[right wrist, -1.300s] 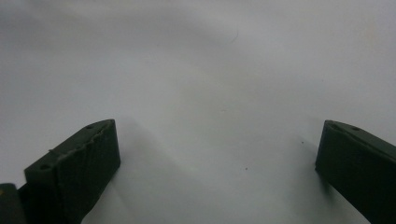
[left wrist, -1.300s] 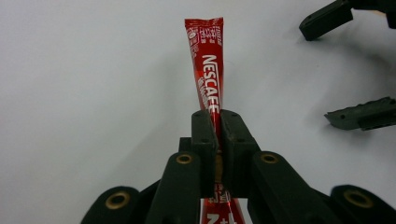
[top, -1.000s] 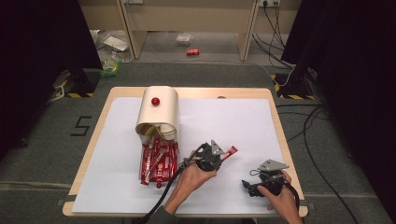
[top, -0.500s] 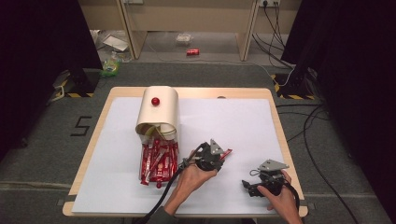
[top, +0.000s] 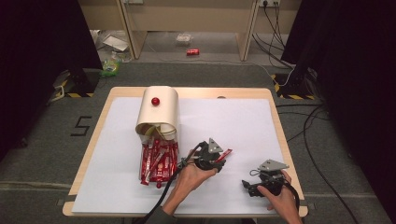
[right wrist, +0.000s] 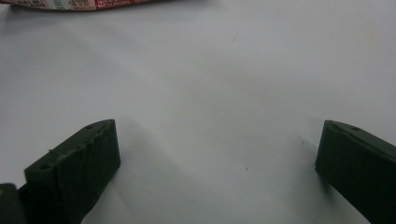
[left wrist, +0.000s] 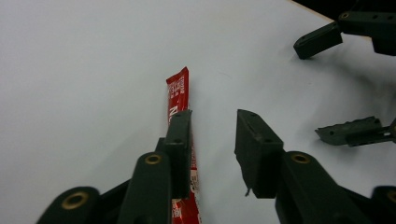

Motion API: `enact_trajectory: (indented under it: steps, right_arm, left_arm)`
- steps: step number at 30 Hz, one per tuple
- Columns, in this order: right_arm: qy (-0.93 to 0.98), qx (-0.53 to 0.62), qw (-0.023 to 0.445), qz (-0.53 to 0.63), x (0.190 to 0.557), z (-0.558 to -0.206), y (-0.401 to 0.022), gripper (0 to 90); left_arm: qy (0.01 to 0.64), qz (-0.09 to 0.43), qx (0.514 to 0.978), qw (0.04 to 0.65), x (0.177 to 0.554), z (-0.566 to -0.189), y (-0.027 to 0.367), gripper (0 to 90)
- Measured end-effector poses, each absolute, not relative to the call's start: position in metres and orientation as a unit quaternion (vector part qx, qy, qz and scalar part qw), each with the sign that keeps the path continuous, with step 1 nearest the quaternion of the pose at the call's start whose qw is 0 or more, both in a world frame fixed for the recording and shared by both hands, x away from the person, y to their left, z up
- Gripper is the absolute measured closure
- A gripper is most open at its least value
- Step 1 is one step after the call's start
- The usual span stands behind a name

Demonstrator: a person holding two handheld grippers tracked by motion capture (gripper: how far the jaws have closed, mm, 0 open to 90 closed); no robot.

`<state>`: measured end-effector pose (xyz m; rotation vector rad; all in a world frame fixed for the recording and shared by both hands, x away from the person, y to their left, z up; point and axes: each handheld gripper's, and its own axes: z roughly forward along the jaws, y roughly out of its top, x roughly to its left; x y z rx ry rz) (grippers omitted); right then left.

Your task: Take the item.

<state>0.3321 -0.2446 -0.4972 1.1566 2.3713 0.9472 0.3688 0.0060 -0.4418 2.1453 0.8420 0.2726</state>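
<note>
A single red sachet (left wrist: 179, 93) lies flat on the white sheet (top: 233, 121), right of the pile. My left gripper (left wrist: 212, 121) is over it and open; its jaws have just been opening. The sachet runs along and under the left jaw, and no pad presses on it. In the high view the sachet (top: 226, 153) sticks out to the right of my left gripper (top: 215, 159). My right gripper (top: 250, 186) rests near the front right of the sheet. In the right gripper view its jaws stand wide open (right wrist: 217, 140) over bare sheet, nothing between them.
A cream cylinder with a red knob (top: 158, 112) lies on its side at the back left. Several red sachets (top: 158, 161) spill from its mouth toward me. The wooden table edge (top: 280, 130) frames the sheet. Cables trail on the floor at right.
The sachet's free end beside my left gripper has sunk slightly toward the sheet. Both hands have kept their places.
</note>
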Motion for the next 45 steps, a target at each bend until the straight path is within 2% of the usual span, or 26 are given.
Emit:
enact_trajectory:
  steps: [7, 13, 21, 23, 45]
  right_arm:
    - [0.834, 0.407, 0.168, 0.333, 0.332, -0.497, -0.245, 0.3]
    - [0.834, 0.407, 0.168, 0.333, 0.332, -0.497, -0.245, 0.3]
    - [0.834, 0.407, 0.168, 0.333, 0.332, -0.497, -0.245, 0.3]
    - [0.834, 0.407, 0.168, 0.333, 0.332, -0.497, -0.245, 0.3]
    - [0.834, 0.408, 0.168, 0.333, 0.332, -0.497, -0.245, 0.4]
  left_arm:
    - [0.334, 0.091, 0.837, 0.424, 0.362, -0.430, 0.009, 47.1]
    - [0.337, 0.074, 0.833, 0.433, 0.353, -0.417, 0.014, 39.9]
    - [0.335, 0.082, 0.832, 0.435, 0.341, -0.405, 0.023, 33.0]
    - [0.337, 0.088, 0.832, 0.432, 0.337, -0.403, 0.029, 28.7]
    - [0.355, 0.140, 0.804, 0.456, 0.324, -0.391, 0.097, 28.9]
